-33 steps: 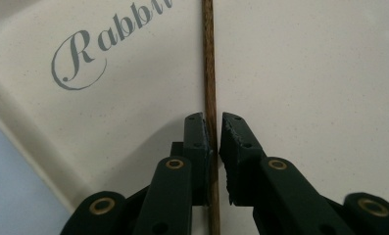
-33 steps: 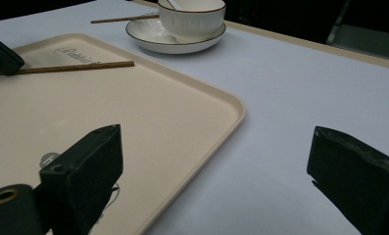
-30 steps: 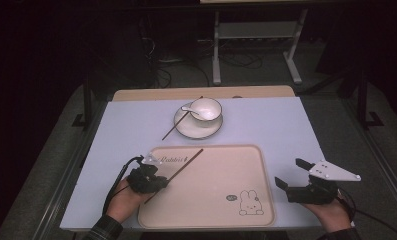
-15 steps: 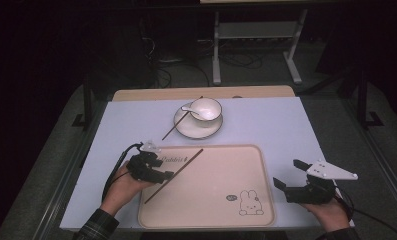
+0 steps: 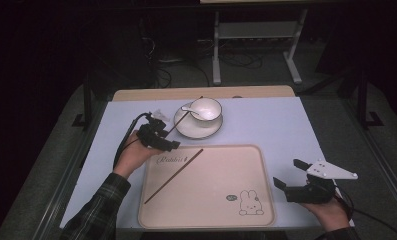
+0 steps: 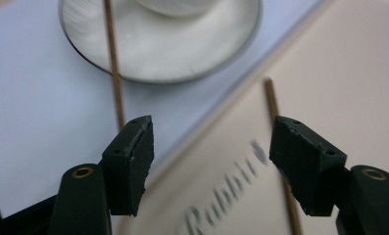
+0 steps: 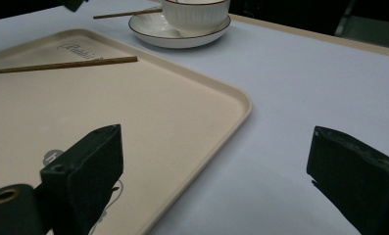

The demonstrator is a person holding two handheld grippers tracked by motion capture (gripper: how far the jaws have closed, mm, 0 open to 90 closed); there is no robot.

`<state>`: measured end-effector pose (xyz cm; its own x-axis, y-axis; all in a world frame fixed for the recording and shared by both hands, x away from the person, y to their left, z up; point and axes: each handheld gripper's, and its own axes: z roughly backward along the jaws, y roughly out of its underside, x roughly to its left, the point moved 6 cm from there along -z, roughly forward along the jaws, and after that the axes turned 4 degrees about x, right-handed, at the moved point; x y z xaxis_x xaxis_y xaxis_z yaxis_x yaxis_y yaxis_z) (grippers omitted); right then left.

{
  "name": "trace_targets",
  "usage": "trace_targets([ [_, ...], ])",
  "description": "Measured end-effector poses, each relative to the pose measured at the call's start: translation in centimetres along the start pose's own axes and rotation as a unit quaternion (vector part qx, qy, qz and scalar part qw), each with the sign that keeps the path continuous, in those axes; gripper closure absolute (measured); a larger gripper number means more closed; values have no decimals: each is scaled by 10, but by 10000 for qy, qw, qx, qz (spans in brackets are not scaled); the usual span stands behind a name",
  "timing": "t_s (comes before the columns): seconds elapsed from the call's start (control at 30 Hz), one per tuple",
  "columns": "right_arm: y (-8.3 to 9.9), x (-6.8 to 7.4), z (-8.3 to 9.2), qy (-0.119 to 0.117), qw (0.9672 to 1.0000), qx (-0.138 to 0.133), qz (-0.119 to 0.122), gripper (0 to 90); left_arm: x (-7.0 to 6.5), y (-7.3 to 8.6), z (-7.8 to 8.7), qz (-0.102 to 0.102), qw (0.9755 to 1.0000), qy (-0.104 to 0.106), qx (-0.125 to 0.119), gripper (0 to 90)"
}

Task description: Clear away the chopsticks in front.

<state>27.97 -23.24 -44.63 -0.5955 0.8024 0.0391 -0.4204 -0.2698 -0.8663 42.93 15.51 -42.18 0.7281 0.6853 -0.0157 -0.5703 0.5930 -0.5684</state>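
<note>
- One chopstick lies slantwise on the tray; the second chopstick leans on the saucer beyond the tray.
- My left gripper has just opened, nothing between its jaws; the right gripper, released, sits right of the tray.
- Risk: grabbing the second chopstick could nudge the saucer or tip the cup.
- The tray reads "Rabbit".

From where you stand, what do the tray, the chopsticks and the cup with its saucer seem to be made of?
Tray: probably plastic, matte cream, with a moulded rounded rim and a printed rabbit.
Chopstick on the tray and chopstick on the saucer: thin brown sticks, likely wood or bamboo, dull.
Cup and saucer: apparently glazed white ceramic, glossy, dark-edged rim.
</note>
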Motion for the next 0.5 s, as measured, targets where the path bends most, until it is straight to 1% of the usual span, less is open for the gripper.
trace_targets([
  [0.03, 0, 0, 1, -1, 10000, -10, -9, 60, 9, -11, -5, 1, 9999, -104, -42, 379],
  [0.07, 0, 0, 1, 2, 10000, -13, -12, 60, 14, -16, -9, 43, 9999, -144, -53, 393],
  [0.2, 0, -1, 2, 11, 10000, -38, 3, 60, 30, -34, -23, 189, 9995, -206, -115, 495],
  [0.23, 0, -1, 2, 8, 10000, -35, 4, 60, 34, -38, -27, 203, 9994, -272, -118, 522],
  [0.3, 0, -1, 2, 3, 10000, -29, -3, 60, 42, -43, -36, 239, 9988, -414, -97, 573],
  [0.37, 0, -1, 2, 3, 10000, -43, 7, 60, 48, -46, -46, 310, 9983, -473, -97, 607],
  [0.43, 0, -1, 2, 5, 10000, -46, 9, 60, 54, -47, -54, 384, 9982, -464, -81, 629],
  [0.47, 0, -1, 2, 5, 10000, -46, 9, 60, 54, -47, -54, 384, 9982, -464, -81, 638],
  [0.5, 0, -1, 3, 4, 10000, -43, 4, 59, 59, -47, -62, 456, 9979, -448, -63, 651],
])
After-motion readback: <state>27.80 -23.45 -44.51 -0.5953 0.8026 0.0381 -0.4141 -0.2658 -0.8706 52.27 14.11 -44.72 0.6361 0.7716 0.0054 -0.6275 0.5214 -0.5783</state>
